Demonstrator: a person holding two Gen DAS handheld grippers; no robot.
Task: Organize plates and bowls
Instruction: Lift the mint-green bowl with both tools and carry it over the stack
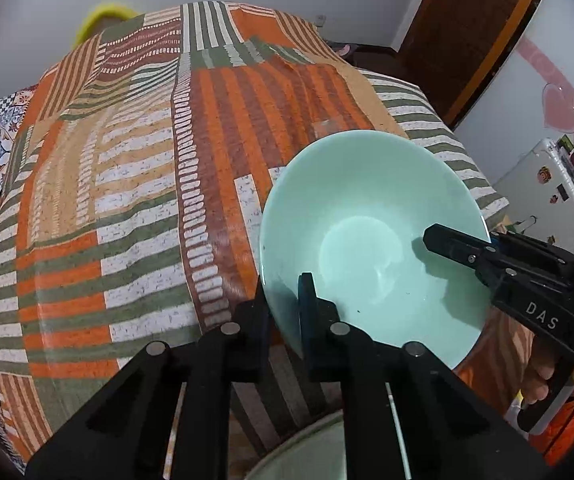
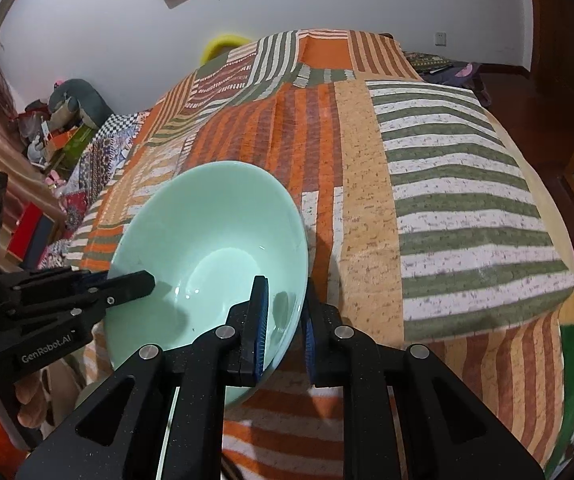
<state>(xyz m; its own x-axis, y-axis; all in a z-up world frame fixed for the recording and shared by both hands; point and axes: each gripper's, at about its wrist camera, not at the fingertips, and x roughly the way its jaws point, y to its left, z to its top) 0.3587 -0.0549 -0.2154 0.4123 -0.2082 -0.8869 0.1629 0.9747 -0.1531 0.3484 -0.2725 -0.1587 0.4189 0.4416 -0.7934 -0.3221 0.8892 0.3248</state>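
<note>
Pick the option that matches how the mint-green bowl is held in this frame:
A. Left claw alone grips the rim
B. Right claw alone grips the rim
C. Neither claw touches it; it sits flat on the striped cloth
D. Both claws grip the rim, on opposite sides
D: the left claw straddles one side of the bowl rim, and the right claw straddles the opposite side, one finger inside and one outside each.

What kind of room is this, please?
Probably a bedroom at home: a bed under a striped patchwork bedspread fills the view, a wooden door stands behind it, and stuffed toys and clutter sit beside it.
</note>
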